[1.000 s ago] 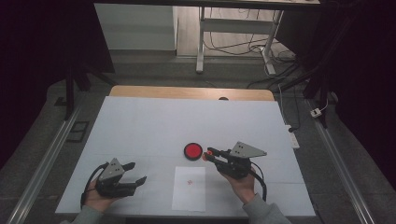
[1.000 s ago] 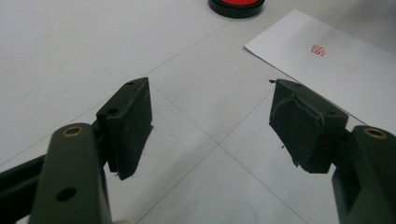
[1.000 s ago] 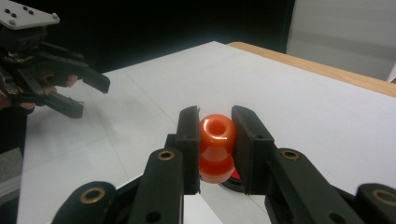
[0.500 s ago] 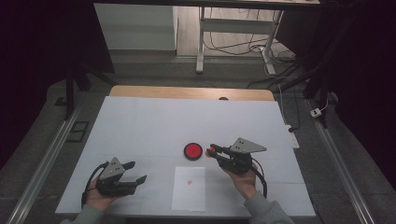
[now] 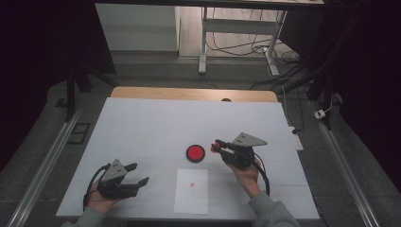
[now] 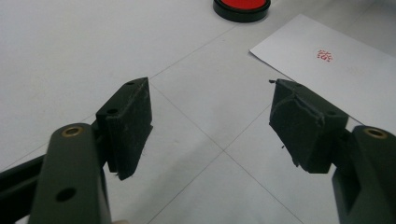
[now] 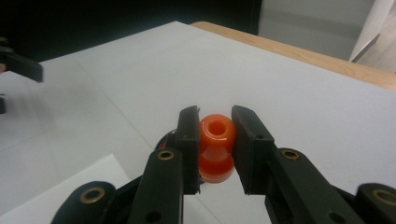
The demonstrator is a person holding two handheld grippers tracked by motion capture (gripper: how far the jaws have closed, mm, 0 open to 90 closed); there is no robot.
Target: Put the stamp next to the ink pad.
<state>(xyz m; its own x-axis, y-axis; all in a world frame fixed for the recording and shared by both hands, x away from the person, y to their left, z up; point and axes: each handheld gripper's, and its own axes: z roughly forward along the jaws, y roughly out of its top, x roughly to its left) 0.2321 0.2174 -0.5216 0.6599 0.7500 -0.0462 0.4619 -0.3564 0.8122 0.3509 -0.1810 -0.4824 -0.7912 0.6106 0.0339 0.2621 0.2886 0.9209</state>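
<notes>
The right claw [image 7: 214, 140] is clenched on a small orange stamp [image 7: 215, 150], a glossy moulded plastic piece with a rounded knob at the top, a narrow waist and a wider foot. It looks light and stiff, so weight should be no trouble; the risk I would expect is slip, since the surface is smooth and curved and the flat black pads meet it along a small patch on each side. In the right gripper view the pads press on the knob and upper waist from left and right, with the foot hanging just below them, which seems the sensible place to hold it (a grip lower down would foul the stamping face). Too hard a squeeze could make it pop out of the jaws, so a steady, moderate hold is probably best.

From the high view the right claw [image 5: 218, 145] carries the stamp above the white counter [image 5: 151, 123], just beside the round red ink pad [image 5: 195, 152] and on its right. The sheet of paper [image 5: 191, 190] with a faint red mark lies nearer the person, apart from the pad.

The left claw [image 5: 140, 173] rests low at the near left of the counter, released, its pads well apart with nothing between them
</notes>
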